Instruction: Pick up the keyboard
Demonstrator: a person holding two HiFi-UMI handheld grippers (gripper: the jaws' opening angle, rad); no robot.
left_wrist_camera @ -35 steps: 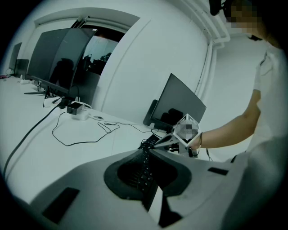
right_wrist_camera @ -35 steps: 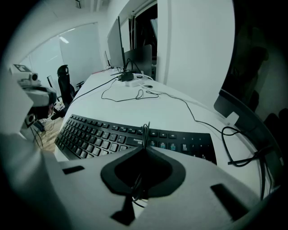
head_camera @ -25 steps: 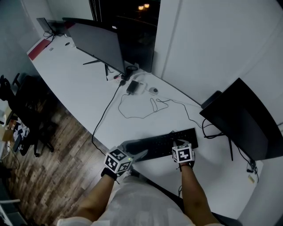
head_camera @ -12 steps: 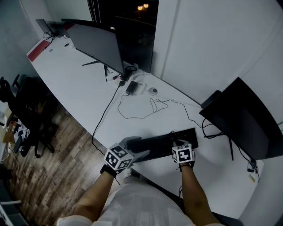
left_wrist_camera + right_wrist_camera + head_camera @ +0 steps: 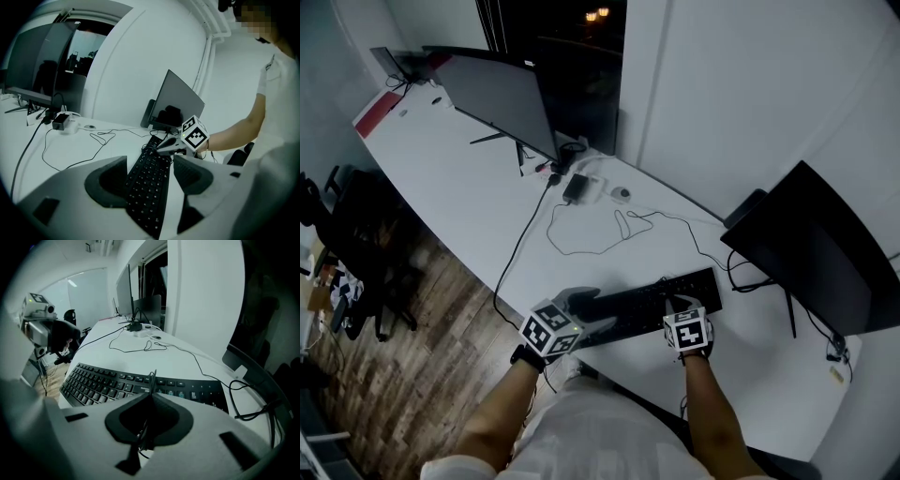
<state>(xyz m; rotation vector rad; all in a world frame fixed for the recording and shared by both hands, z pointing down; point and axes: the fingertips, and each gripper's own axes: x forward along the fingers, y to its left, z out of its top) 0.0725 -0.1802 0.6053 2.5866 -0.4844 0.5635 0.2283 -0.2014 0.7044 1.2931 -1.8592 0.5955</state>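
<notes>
A black keyboard [image 5: 652, 302] lies flat near the front edge of the white desk [image 5: 459, 187]. My left gripper [image 5: 586, 314] stands wide open at the keyboard's left end. In the left gripper view that end of the keyboard [image 5: 149, 185] lies between the jaws, and neither pad presses on it. My right gripper [image 5: 680, 306] points down over the keyboard's near edge toward its right end and is shut. In the right gripper view its tips [image 5: 152, 389] meet just in front of the keys [image 5: 108, 380]. A thin black wire [image 5: 151, 377] shows in the seam; I cannot tell whether it is pinched.
A large monitor [image 5: 502, 89] stands at the back left and another [image 5: 825, 253] at the right. Loose cables [image 5: 581, 230], a power adapter [image 5: 578, 186] and a small round thing [image 5: 622, 193] lie behind the keyboard. Left of the desk edge is wooden floor with an office chair [image 5: 347, 244].
The left gripper has edged slightly closer to the keyboard's left end. The right gripper and the keyboard have kept their places.
</notes>
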